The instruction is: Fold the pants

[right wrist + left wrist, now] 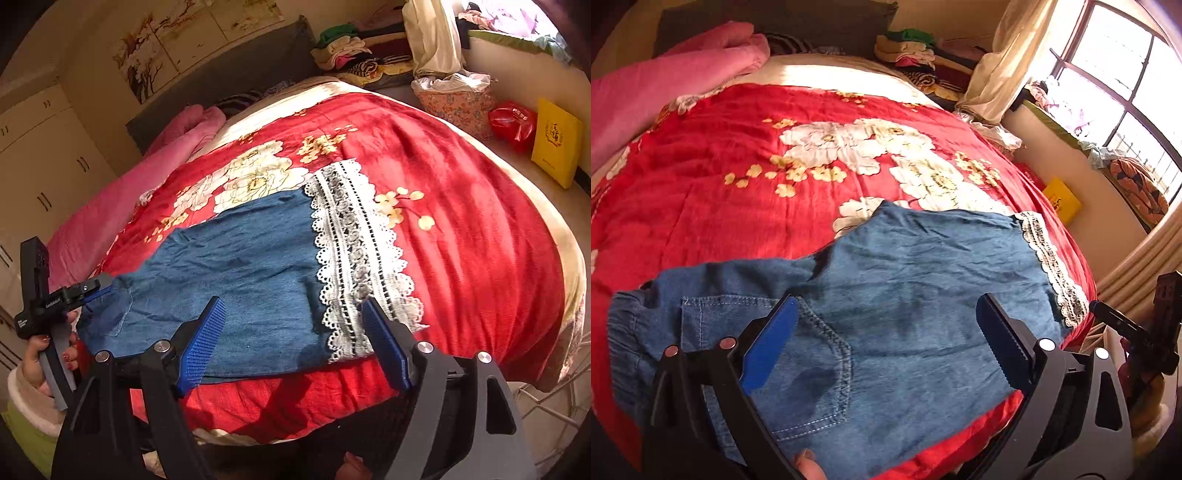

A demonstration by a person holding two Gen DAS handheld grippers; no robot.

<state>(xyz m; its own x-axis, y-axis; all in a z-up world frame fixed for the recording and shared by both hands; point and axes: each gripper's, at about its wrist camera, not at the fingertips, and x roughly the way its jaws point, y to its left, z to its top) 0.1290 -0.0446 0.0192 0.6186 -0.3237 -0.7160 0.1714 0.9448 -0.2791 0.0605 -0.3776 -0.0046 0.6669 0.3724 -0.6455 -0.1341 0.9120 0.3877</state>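
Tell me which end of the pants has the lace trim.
The hem end near the right tongs; the waistband end, by the left tongs, is plain elastic denim.

one pants (905, 280), two grippers (886, 339), one bedspread (738, 177)

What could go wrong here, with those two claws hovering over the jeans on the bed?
The denim pants lie near the edge of the red quilt, so a tug might drag them off. The lace hem looks delicate; the right claw, open just above it, could snag it. The left claw, open over the back pocket, may pinch quilt along with denim.
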